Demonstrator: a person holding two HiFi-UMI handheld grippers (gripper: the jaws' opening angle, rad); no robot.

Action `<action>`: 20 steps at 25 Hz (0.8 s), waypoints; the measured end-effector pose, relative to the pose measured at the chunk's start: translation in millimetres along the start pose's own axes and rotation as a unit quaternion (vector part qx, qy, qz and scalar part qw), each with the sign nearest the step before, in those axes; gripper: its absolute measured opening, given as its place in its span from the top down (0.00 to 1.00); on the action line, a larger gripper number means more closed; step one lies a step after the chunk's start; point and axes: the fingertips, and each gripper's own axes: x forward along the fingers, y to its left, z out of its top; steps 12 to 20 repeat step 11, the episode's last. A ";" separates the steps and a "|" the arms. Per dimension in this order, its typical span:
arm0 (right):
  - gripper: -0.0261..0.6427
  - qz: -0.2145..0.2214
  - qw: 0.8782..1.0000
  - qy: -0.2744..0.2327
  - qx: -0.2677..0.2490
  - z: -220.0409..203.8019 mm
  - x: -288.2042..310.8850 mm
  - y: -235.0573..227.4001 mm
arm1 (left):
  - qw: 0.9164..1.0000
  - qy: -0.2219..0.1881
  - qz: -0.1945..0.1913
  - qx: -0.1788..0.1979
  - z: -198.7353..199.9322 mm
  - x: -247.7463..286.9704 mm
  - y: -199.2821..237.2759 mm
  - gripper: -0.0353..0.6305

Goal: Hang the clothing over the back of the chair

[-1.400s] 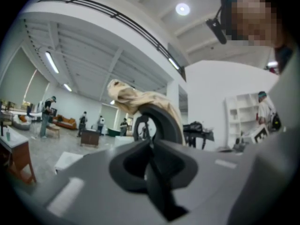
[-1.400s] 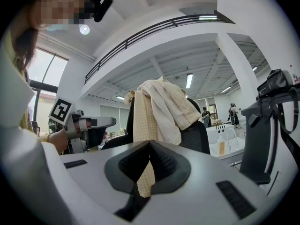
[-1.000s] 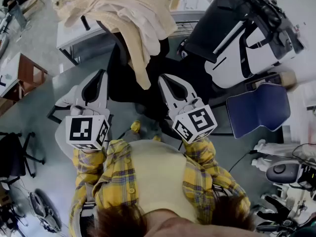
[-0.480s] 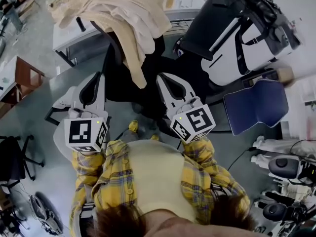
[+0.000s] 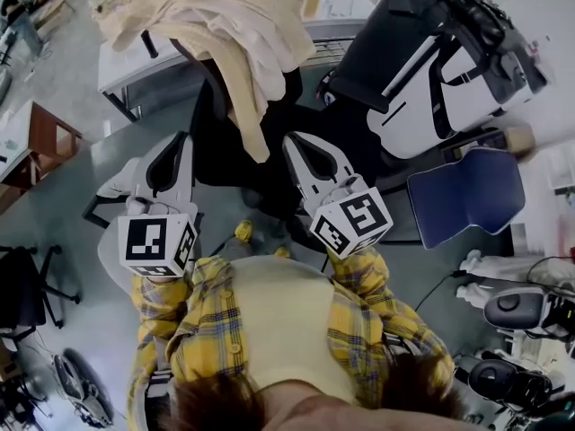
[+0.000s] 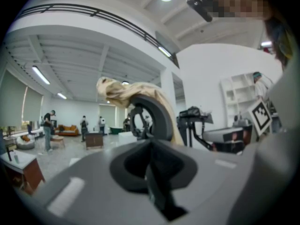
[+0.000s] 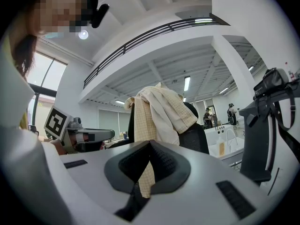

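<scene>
A cream and pale-yellow garment (image 5: pixel 220 21) lies draped over the back of a black office chair (image 5: pixel 225 128), with one sleeve hanging down the chair's front. My left gripper (image 5: pixel 182 138) is shut and empty, just below and left of the chair. At the lower right of the hanging sleeve, my right gripper (image 5: pixel 290 140) is also shut and holds nothing. In the left gripper view the garment (image 6: pixel 117 90) tops the chair back (image 6: pixel 157 116) beyond the closed jaws (image 6: pixel 150 142). The right gripper view shows the garment (image 7: pixel 164 109) hanging behind its closed jaws (image 7: pixel 150 143).
A large black-and-white machine (image 5: pixel 449 61) stands at the upper right, with a blue seat (image 5: pixel 467 196) below it. A white table (image 5: pixel 135 61) sits behind the chair and a wooden cabinet (image 5: pixel 45 137) at the left. Several people (image 6: pixel 49 125) stand far off.
</scene>
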 end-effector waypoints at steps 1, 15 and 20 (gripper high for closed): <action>0.94 0.000 1.000 0.000 0.000 -0.1 0.7 0.1 | 1.000 0.000 0.000 0.000 0.1 0.1 0.3 0.91; 0.94 -0.002 1.000 0.002 0.001 -2.1 4.7 -2.2 | 1.000 -0.010 -0.008 -0.001 5.7 1.8 -0.5 0.91; 0.94 -0.002 1.000 0.002 0.001 -2.1 4.7 -2.2 | 1.000 -0.010 -0.008 -0.001 5.7 1.8 -0.5 0.91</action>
